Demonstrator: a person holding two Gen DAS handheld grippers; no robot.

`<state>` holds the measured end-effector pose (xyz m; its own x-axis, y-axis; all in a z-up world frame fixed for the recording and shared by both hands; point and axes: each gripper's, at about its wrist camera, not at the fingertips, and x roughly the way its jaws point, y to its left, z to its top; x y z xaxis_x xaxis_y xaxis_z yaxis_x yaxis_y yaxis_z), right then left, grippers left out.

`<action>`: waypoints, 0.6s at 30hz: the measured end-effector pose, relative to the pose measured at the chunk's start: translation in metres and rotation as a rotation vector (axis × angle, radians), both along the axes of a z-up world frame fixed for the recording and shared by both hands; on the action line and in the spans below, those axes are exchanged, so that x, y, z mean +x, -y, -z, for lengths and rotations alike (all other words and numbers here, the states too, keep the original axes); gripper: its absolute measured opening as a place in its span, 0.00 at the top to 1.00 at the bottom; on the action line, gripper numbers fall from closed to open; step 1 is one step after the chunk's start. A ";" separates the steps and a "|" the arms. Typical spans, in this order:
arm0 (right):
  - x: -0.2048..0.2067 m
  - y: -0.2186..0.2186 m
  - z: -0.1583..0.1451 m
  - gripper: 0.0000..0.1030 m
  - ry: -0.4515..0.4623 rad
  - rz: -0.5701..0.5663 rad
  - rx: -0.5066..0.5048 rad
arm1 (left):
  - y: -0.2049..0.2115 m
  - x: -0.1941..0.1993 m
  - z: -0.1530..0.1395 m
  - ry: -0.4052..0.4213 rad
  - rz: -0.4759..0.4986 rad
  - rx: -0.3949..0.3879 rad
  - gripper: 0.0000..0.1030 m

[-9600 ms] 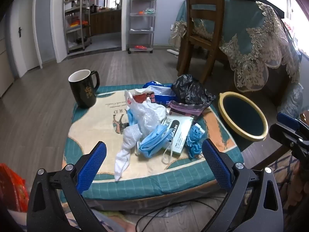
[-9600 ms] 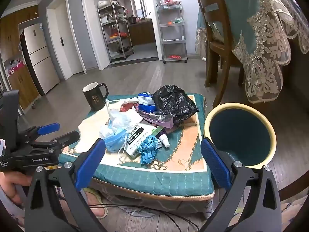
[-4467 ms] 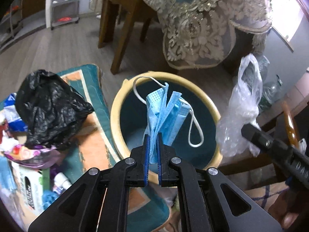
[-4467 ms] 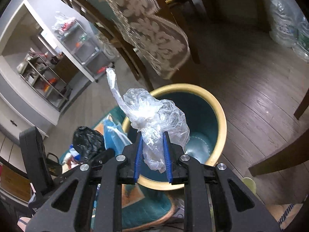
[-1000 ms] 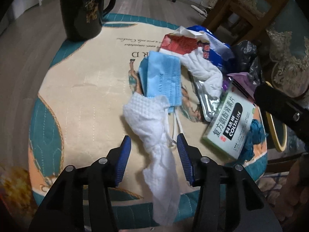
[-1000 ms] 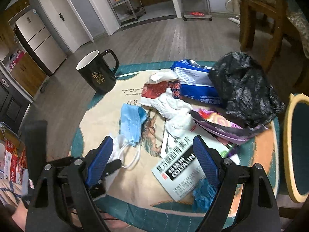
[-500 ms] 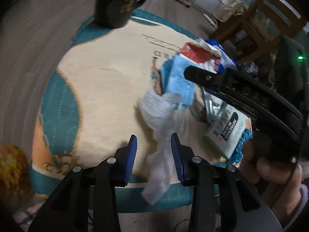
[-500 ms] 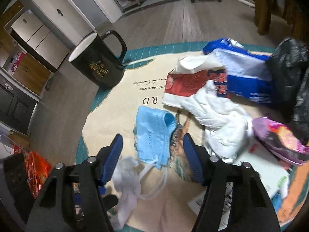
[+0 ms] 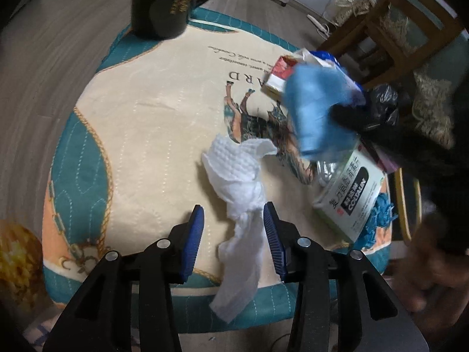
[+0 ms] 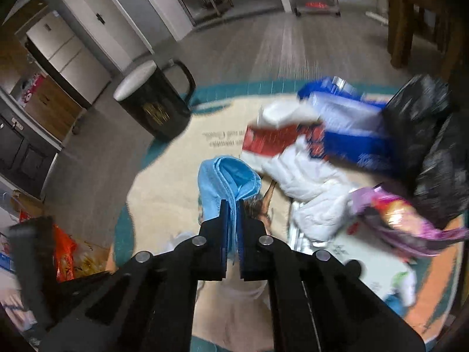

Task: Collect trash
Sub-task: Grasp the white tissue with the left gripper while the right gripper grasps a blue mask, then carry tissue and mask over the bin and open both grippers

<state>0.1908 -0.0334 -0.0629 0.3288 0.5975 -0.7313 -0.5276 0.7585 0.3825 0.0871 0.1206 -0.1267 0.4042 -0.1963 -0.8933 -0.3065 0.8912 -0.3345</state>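
Observation:
In the left wrist view my left gripper (image 9: 233, 215) is open, its blue pads on either side of a crumpled white paper towel (image 9: 239, 173) that lies on the cushioned stool (image 9: 137, 123) and hangs over its front edge. My right gripper (image 10: 232, 205) is shut on a blue face mask (image 10: 227, 179) and holds it above the stool; the mask (image 9: 318, 108) shows blurred in the left wrist view too. The yellow-rimmed bin (image 9: 406, 205) shows only as an edge at the right.
A black mug (image 9: 167, 3) stands at the stool's far left corner. A white medicine box (image 9: 350, 193), a red and white packet (image 10: 278, 138), a blue and white pack (image 10: 351, 129), white tissue (image 10: 307, 182), a purple wrapper (image 10: 404, 220) and a black bag (image 10: 425, 146) crowd the right side.
My right gripper has shut on the blue mask and lifted it off the stool. My left gripper has moved in so its pads flank the white paper towel.

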 end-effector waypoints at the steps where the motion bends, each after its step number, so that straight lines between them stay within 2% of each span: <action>1: -0.003 0.005 -0.005 0.95 0.013 -0.001 0.004 | 0.002 0.001 0.001 -0.004 0.009 0.013 0.58; 5: -0.020 0.033 -0.032 0.95 0.059 0.002 0.024 | 0.013 0.006 0.006 -0.011 0.049 0.059 0.58; 8: -0.035 0.059 -0.052 0.95 0.092 0.012 0.042 | 0.025 0.010 0.005 -0.008 0.108 0.107 0.81; 9: -0.038 0.064 -0.056 0.95 0.099 0.017 0.044 | 0.030 0.012 0.003 -0.006 0.115 0.123 0.85; 12: -0.051 0.092 -0.072 0.96 0.122 0.048 0.069 | 0.041 0.013 -0.005 0.018 0.141 0.156 0.88; 18: -0.067 0.148 -0.089 0.95 0.149 0.133 0.109 | 0.052 0.014 -0.039 0.106 0.131 0.126 0.88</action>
